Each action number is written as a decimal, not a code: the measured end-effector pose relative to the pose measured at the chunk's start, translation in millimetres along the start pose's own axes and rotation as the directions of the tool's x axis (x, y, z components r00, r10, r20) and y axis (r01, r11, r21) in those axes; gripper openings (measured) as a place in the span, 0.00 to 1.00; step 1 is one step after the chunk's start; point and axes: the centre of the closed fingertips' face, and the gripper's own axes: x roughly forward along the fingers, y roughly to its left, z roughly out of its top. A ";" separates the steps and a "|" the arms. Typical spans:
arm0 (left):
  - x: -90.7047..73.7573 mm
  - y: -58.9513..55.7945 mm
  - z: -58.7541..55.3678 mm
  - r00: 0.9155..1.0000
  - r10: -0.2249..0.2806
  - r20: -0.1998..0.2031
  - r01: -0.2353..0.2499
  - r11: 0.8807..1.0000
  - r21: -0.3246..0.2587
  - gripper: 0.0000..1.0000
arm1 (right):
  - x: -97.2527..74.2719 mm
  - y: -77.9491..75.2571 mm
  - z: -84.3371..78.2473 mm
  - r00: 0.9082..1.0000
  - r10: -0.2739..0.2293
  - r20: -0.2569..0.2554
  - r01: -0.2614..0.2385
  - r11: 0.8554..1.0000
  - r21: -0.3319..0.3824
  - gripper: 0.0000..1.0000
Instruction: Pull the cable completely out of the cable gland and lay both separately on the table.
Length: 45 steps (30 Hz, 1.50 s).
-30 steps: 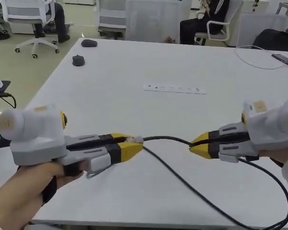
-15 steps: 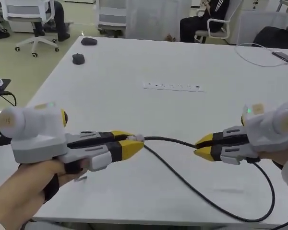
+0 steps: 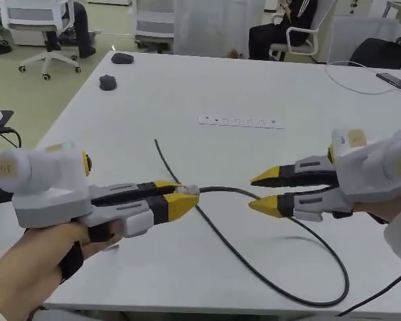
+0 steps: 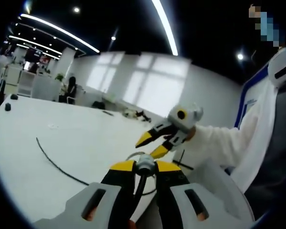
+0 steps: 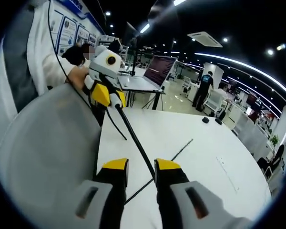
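Head view: the left tongs are clamped on the gland, held just above the counter. The cable sits in the gland and leaves it toward the right tongs, whose 2 jaws stand wide apart and grip nothing; the cable passes between them. It then loops over the counter near the front edge and runs back under the left tongs, its free end lying on the counter beyond. A power strip lies farther back.
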 end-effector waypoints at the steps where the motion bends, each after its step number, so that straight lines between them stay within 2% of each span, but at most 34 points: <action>1: 0.4 -0.8 -0.4 1.000 -0.002 -0.003 0.002 1.000 0.005 0.16 | 1.5 1.2 4.2 1.000 0.003 0.003 -0.003 1.000 -0.015 0.21; 4: 1.6 -1.5 -2.9 1.000 -0.002 -0.021 0.002 1.000 0.025 0.16 | 6.9 7.3 20.9 0.999 0.025 0.031 -0.023 0.999 -0.048 0.21; 7: 1.6 -2.5 -3.3 1.000 -0.007 -0.022 0.008 1.000 0.026 0.16 | 12.1 11.3 27.1 0.999 0.040 0.037 -0.038 0.997 -0.068 0.20; 18: 3.0 -5.5 -4.3 0.999 -0.022 -0.028 0.023 0.999 0.039 0.16 | 24.8 21.8 28.5 0.996 0.090 0.021 -0.087 0.990 -0.110 0.16; 21: 3.8 -6.5 -5.0 0.999 -0.027 -0.033 0.028 0.999 0.042 0.16 | 26.8 24.0 30.2 0.994 0.106 0.026 -0.102 0.988 -0.117 0.09; 23: 4.2 -7.0 -6.5 0.999 -0.029 -0.042 0.031 0.998 0.047 0.16 | 28.5 23.4 29.1 0.994 0.105 0.015 -0.102 0.986 -0.130 0.06; 33: 3.1 -3.2 -4.3 0.999 -0.018 -0.033 0.019 0.999 0.044 0.16 | 29.9 23.3 28.1 0.993 0.115 0.035 -0.109 0.986 -0.123 0.04; 45: 1.2 -1.2 -3.5 1.000 -0.006 -0.028 0.007 0.999 0.036 0.16 | 19.8 18.3 3.3 0.996 0.085 0.011 -0.084 0.995 -0.051 0.03</action>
